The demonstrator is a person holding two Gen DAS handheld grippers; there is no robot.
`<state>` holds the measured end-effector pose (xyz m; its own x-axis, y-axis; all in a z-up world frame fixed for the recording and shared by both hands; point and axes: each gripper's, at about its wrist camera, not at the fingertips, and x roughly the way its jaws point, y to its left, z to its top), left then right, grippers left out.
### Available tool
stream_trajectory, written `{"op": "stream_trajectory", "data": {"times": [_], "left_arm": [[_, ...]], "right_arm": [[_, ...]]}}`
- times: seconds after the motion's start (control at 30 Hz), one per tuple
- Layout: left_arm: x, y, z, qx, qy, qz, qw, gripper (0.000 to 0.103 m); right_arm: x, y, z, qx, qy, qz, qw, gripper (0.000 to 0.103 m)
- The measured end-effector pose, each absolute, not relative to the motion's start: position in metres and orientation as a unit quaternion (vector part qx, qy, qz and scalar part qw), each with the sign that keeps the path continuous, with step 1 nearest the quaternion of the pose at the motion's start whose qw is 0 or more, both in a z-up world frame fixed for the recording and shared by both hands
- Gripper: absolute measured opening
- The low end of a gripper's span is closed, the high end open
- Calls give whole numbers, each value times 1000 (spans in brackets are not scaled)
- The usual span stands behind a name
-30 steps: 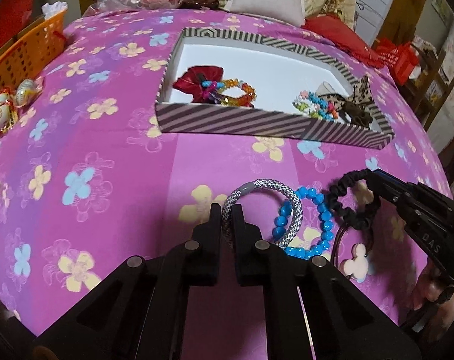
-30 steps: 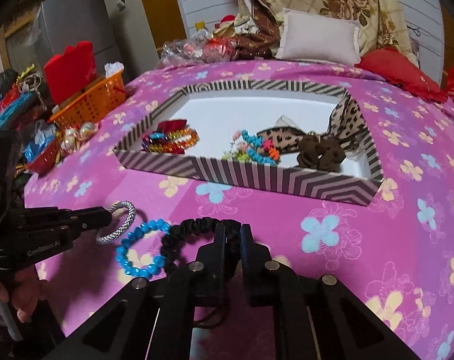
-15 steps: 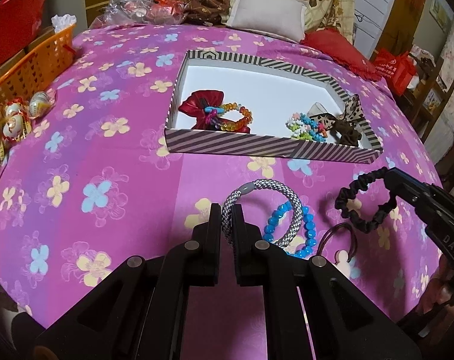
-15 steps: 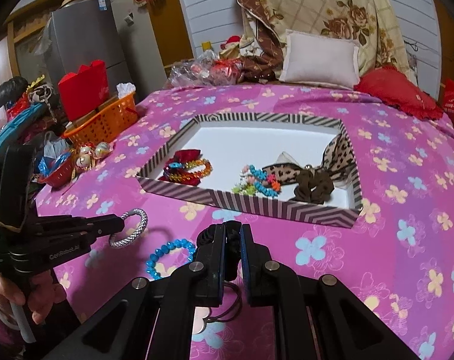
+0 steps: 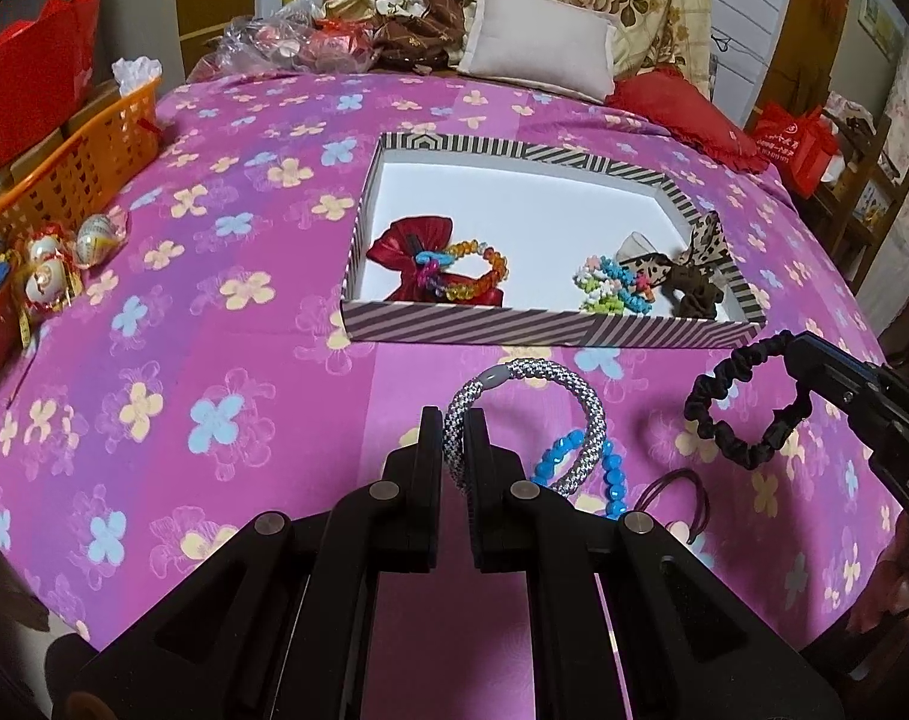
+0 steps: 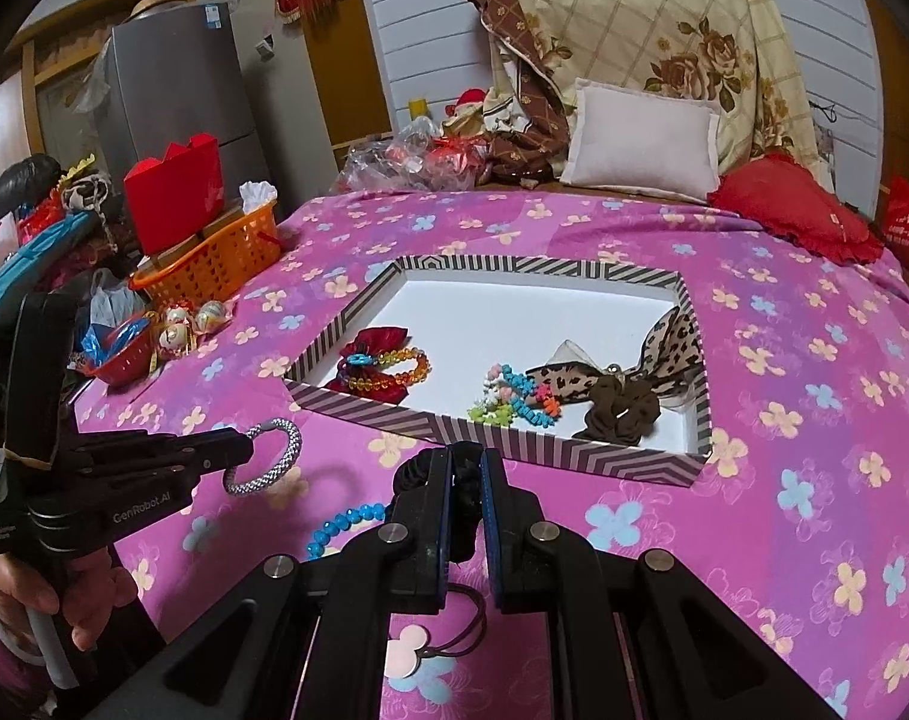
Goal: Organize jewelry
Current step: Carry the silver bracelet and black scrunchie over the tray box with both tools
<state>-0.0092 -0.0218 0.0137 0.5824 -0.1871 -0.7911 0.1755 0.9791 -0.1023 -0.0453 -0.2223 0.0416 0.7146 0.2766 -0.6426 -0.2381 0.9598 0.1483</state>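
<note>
At the far left an orange basket [image 5: 76,171] sits at the edge of the bed [image 5: 226,360], whose pink flowered cover carries everything else. The left tongs [image 5: 454,438] are clamped on a grey-and-white woven bracelet [image 5: 550,414], which hangs clear of the cover. Just beyond it lies the striped tray [image 5: 514,330], already holding a red pouch with a rainbow bead bracelet [image 5: 472,267] in its left part and, to the right, a pastel bead bracelet [image 5: 610,288] beside a leopard bow and brown scrunchie [image 5: 694,291]. Below the tray, a blue bead bracelet [image 5: 610,474] and a thin dark hair tie [image 5: 676,492] with a pale charm lie on the cover, unpicked. Farthest right, the right tongs [image 6: 466,480] are clamped on a black scrunchie [image 5: 748,414], also held above the cover.

The step in hand looks like the carry: both pieces gripped and lifted, neither over the tray yet. Next, each hand needs to travel forward past the near striped wall, lower over bare white floor, and let go without disturbing what already lies there. The blue beads and the hair tie would remain afterwards.
</note>
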Motion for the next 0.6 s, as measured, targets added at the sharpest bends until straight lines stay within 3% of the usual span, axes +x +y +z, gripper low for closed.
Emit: {"op": "stream_trajectory", "data": {"times": [0.6], "left_arm": [[3,-29,27,2,436,-99,895,6]], "right_arm": [[-32,-225,47,28,355,140,924,9]]}}
